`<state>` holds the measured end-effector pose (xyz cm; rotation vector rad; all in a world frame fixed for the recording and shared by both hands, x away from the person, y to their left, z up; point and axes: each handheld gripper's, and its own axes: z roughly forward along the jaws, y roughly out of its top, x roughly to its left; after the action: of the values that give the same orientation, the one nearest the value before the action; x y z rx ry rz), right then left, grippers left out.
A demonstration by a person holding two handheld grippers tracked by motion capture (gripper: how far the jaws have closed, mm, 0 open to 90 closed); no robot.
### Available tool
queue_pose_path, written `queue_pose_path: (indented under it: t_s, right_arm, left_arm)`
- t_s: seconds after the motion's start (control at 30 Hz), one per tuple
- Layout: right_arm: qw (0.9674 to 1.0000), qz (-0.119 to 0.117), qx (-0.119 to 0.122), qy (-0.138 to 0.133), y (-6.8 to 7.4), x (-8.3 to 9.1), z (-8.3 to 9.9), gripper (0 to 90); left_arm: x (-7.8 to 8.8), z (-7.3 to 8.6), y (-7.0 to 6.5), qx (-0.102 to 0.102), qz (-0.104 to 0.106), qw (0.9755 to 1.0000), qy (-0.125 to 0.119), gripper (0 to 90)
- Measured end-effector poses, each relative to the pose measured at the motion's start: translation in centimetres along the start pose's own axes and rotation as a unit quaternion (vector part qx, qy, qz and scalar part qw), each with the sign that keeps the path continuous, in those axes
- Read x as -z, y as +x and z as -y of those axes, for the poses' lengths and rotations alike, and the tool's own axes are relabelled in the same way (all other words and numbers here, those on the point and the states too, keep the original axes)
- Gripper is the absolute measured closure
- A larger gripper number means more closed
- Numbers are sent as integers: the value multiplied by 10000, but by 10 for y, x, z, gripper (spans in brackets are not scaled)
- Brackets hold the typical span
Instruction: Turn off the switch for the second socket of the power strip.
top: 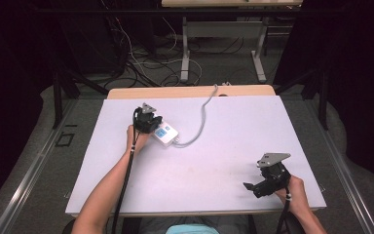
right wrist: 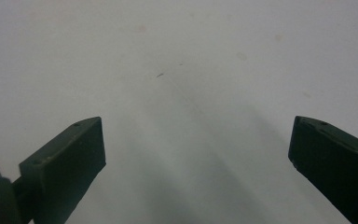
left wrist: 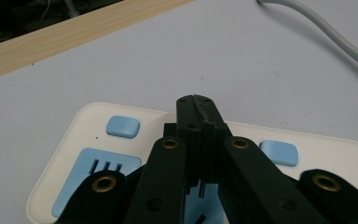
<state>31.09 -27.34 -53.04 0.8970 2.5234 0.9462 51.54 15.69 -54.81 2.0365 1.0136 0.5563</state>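
A white power strip (top: 167,136) with pale blue sockets lies on the left half of the white table (top: 224,146). Its grey cable (top: 202,117) runs to the table's back edge. My left gripper (top: 155,126) hovers over the strip's left end, held by a hand. In the left gripper view the strip (left wrist: 88,116) shows two blue buttons (left wrist: 123,126) and a blue socket panel (left wrist: 86,170). There my left gripper (left wrist: 196,103) is shut, jaws pressed together with nothing between them, tips above the strip's middle. My right gripper (top: 251,186) is open near the front right, over bare table (right wrist: 196,154).
A wooden edge (top: 190,91) borders the table's far side. Beyond it stand a second table's metal legs (top: 185,53) and loose cables on the floor (top: 136,63). The person's forearms come in from the front edge.
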Motion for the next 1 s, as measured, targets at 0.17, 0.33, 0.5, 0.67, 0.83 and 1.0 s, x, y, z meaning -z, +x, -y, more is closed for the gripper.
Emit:
queue_pose_path:
  t_s: [0.17, 0.33, 0.5, 0.67, 0.83, 1.0]
  right_arm:
    - [10000, 5, 22, -11, 0, 0, 0, 33]
    - [10000, 12, 18, -3, 0, 0, 0, 33]
    - [10000, 12, 0, -1, 0, 0, 0, 33]
    - [10000, 17, 32, -12, 0, 0, 0, 33]
    - [10000, 21, 43, -7, 0, 0, 0, 33]
    - [10000, 29, 38, -5, 0, 0, 0, 33]
  left_arm:
    - [0, 1, 1, 55, 33, 10000, -33, 900]
    - [0, 1, 0, 69, 25, 10000, -34, 900]
    - [0, 1, 1, 75, 64, 9999, -60, 900]
    - [0, 1, 1, 44, 50, 10000, -35, 900]
    - [0, 1, 0, -11, 26, 10000, -27, 900]
    - [0, 2, 1, 9, 25, 10000, -38, 900]
